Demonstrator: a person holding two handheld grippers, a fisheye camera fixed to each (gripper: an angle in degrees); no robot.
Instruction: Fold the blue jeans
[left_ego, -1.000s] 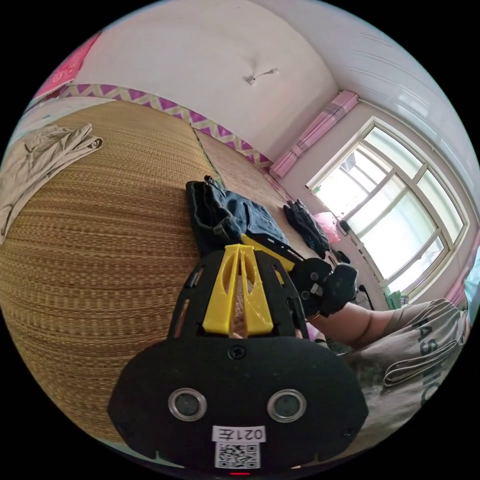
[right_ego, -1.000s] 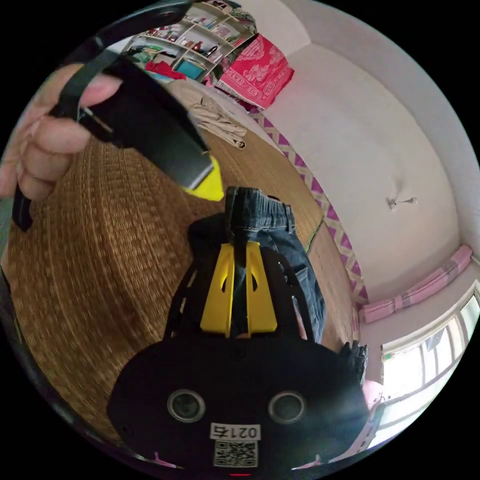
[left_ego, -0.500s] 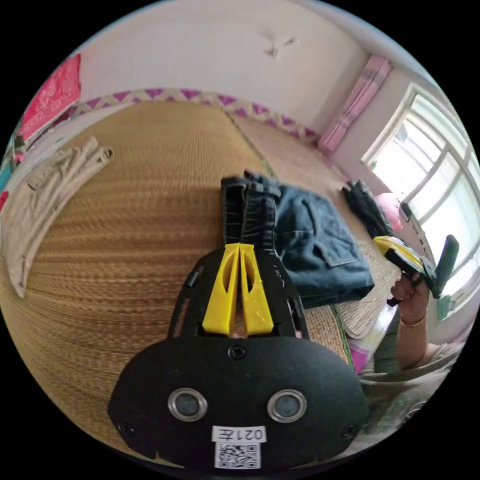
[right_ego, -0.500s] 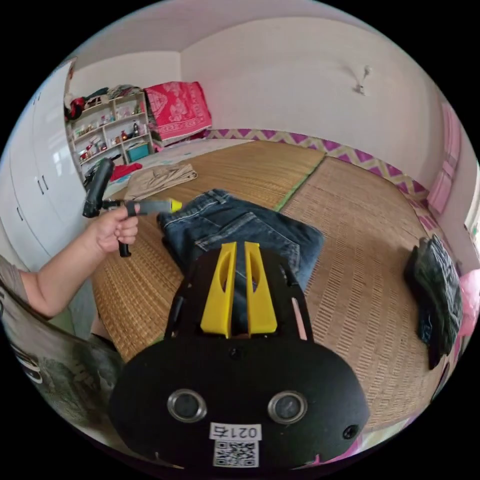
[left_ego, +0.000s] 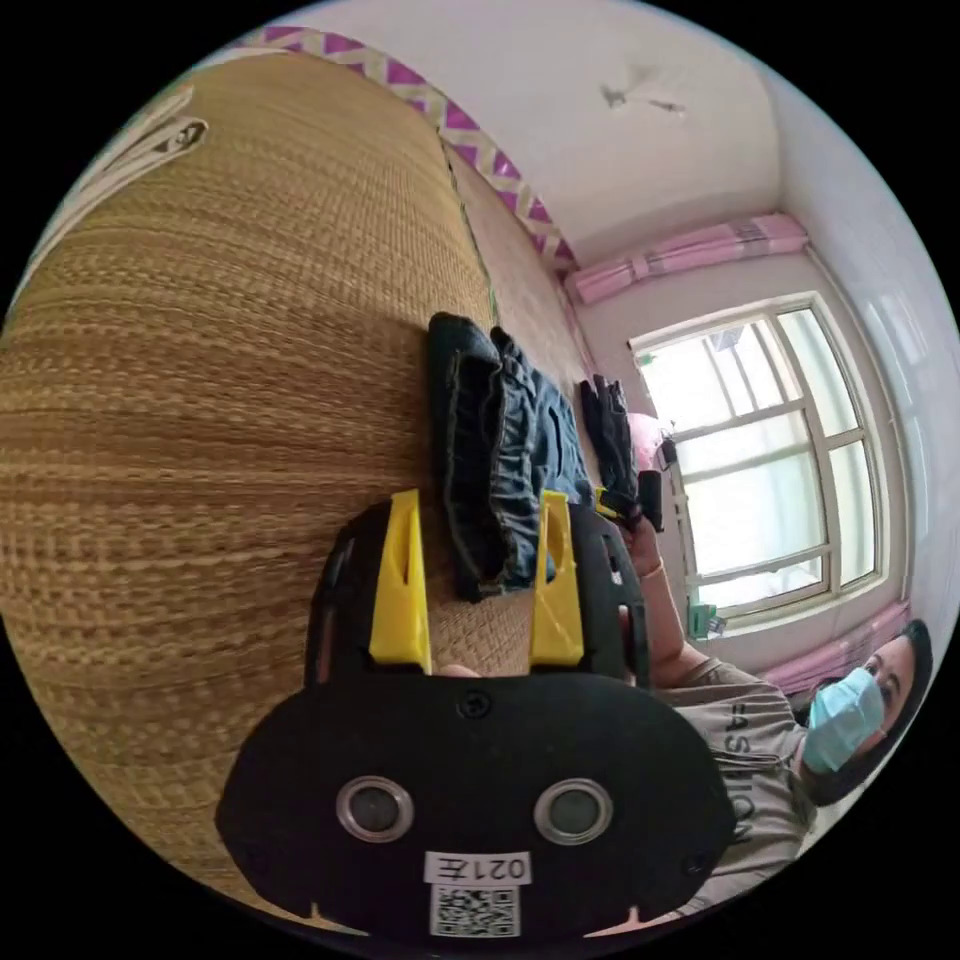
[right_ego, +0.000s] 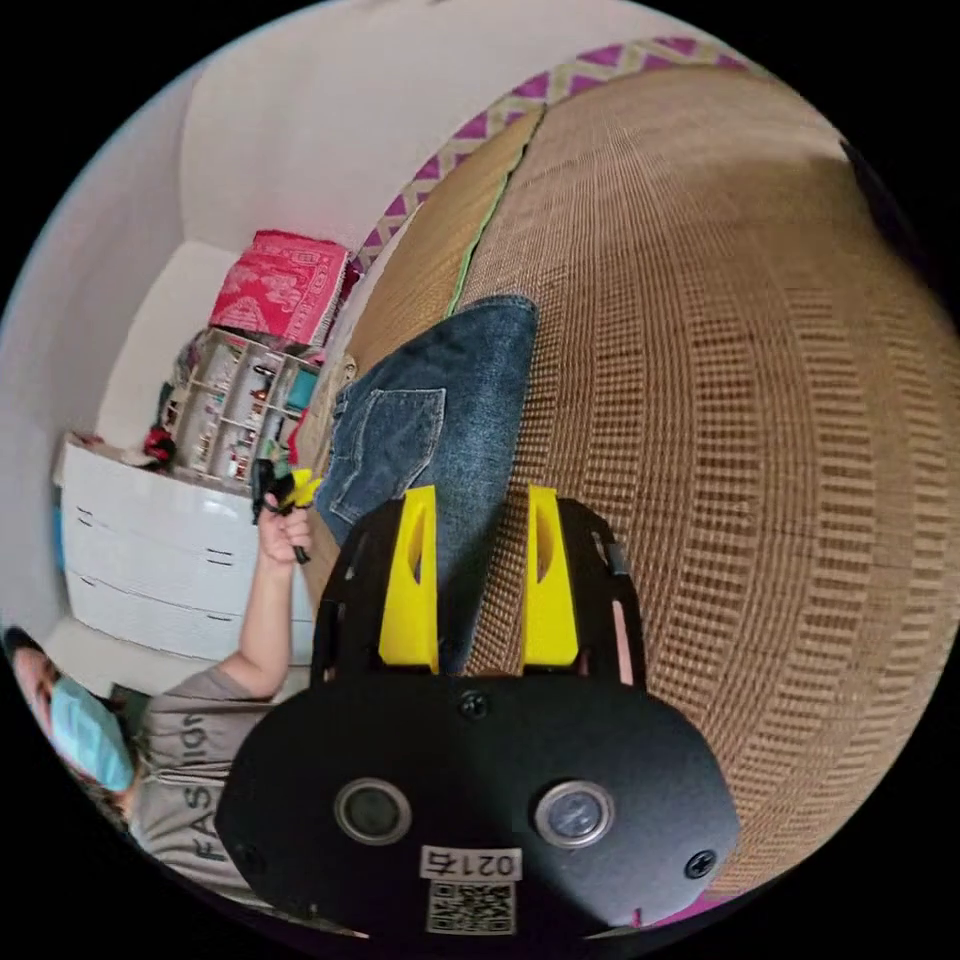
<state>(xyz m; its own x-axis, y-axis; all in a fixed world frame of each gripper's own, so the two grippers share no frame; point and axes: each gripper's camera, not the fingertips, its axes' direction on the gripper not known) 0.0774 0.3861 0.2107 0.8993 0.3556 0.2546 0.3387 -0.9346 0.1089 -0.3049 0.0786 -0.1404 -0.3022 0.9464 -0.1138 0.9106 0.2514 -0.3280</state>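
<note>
The jeans (left_ego: 500, 450) lie folded in a compact stack on the woven mat (left_ego: 220, 380), with the thick folded edge facing the left gripper (left_ego: 478, 560). Its yellow fingers (left_ego: 400, 580) are spread wide with nothing between them, just short of the stack's near end. Beyond the jeans, a dark garment (left_ego: 610, 440) lies on the mat near the window (left_ego: 770, 450).

In the right gripper view the jeans (right_ego: 440, 420) show a back pocket facing up. The right gripper (right_ego: 480, 570) hovers at their near edge, its fingers (right_ego: 548, 580) likewise parted and holding nothing; denim shows behind the gap. To the left, the person's hand (right_ego: 283, 530) holds the left gripper (right_ego: 290, 492) raised, in front of a white dresser (right_ego: 150, 560) and shelf (right_ego: 240, 400).
</note>
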